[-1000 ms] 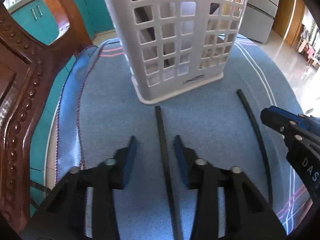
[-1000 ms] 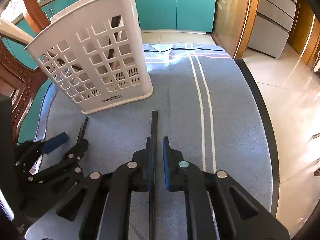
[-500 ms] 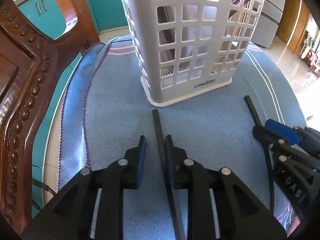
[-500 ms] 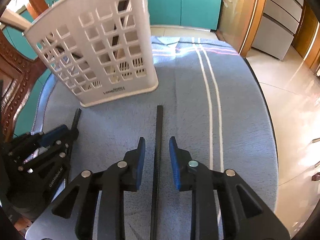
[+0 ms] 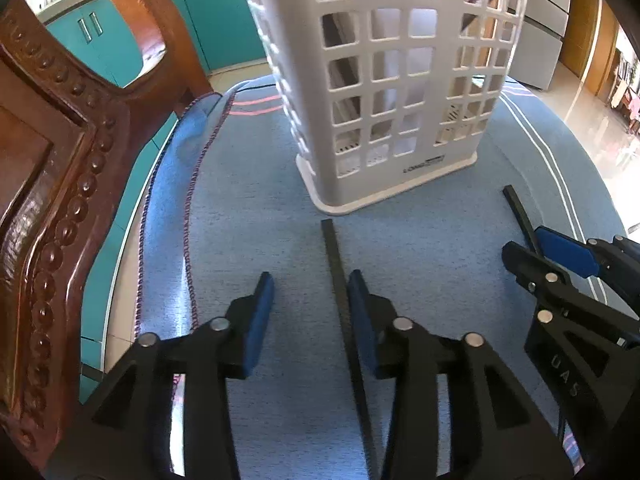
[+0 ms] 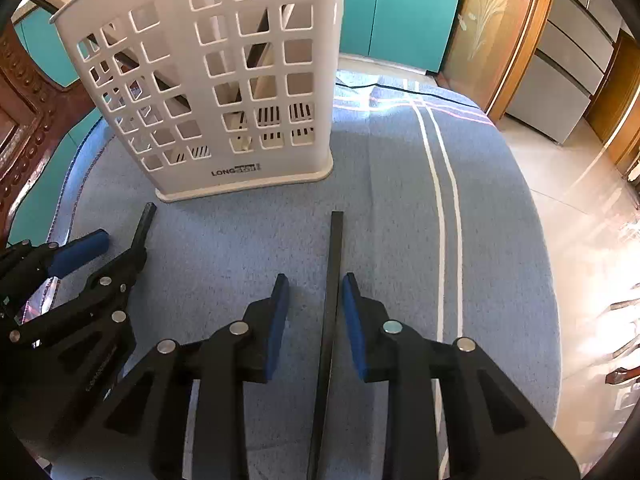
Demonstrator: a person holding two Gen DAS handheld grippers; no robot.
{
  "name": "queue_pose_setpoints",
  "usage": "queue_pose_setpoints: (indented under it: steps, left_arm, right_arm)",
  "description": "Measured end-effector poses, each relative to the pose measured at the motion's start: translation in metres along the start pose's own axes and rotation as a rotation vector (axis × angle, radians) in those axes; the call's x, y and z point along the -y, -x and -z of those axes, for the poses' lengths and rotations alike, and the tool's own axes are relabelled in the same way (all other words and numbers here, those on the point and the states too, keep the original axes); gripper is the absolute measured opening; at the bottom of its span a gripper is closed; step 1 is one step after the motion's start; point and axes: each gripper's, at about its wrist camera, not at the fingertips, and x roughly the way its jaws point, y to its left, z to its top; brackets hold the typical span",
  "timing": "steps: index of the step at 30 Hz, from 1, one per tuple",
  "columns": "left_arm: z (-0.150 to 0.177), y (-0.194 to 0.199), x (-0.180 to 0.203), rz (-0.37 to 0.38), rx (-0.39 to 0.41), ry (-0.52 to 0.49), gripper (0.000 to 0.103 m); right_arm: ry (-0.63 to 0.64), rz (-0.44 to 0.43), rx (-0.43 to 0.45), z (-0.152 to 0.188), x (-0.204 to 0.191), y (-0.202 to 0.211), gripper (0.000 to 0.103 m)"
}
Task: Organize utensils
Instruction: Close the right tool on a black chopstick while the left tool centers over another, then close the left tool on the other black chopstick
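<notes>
Two long black chopsticks lie on the blue cloth in front of a white slotted utensil basket (image 5: 396,92), which also shows in the right wrist view (image 6: 224,92). My left gripper (image 5: 310,292) is open, with one chopstick (image 5: 336,264) between its fingers, close against the right pad. My right gripper (image 6: 314,294) is open, with the other chopstick (image 6: 334,256) between its fingers near the right pad. Dark utensils stand inside the basket. The right gripper shows in the left wrist view (image 5: 560,264), and the left gripper in the right wrist view (image 6: 92,256).
A carved wooden chair back (image 5: 52,168) stands close on the left. The blue cloth (image 6: 400,200) with white stripes covers a round table. Teal cabinets (image 6: 400,16) and a tiled floor (image 6: 580,200) lie beyond the table's edge.
Both grippers have opened wider than half a second ago. Both have moved slightly closer to the basket. The chopsticks still lie on the cloth.
</notes>
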Motion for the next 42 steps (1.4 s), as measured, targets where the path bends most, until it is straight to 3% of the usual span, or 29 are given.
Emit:
queue_pose_setpoints:
  steps: [11, 15, 24, 27, 31, 38, 42]
  left_arm:
    - [-0.004, -0.001, -0.009, 0.002, -0.003, 0.005, 0.043]
    - [-0.004, -0.004, -0.011, -0.011, -0.004, 0.016, 0.051]
    - [-0.004, -0.006, -0.017, -0.001, -0.008, 0.025, 0.051]
    - [-0.004, -0.005, -0.018, -0.001, -0.008, 0.025, 0.051]
    - [-0.004, -0.005, -0.017, -0.002, -0.008, 0.024, 0.051]
    - [-0.003, -0.004, -0.016, 0.029, 0.001, 0.005, 0.036]
    - [-0.003, -0.004, -0.018, 0.051, -0.003, 0.011, 0.035]
  right_arm:
    - [-0.005, -0.007, 0.003, 0.000, 0.003, 0.001, 0.029]
    - [-0.035, -0.053, 0.010, 0.002, 0.005, 0.003, 0.029]
    - [-0.016, -0.026, 0.021, 0.005, -0.002, 0.006, 0.028]
    - [-0.023, -0.016, 0.021, 0.005, -0.002, 0.007, 0.023]
    - [-0.041, 0.002, 0.012, 0.002, 0.003, 0.005, 0.008]
    - [-0.059, 0.015, 0.003, 0.003, 0.010, 0.004, 0.007]
    - [-0.054, 0.010, 0.004, 0.002, 0.011, 0.003, 0.008]
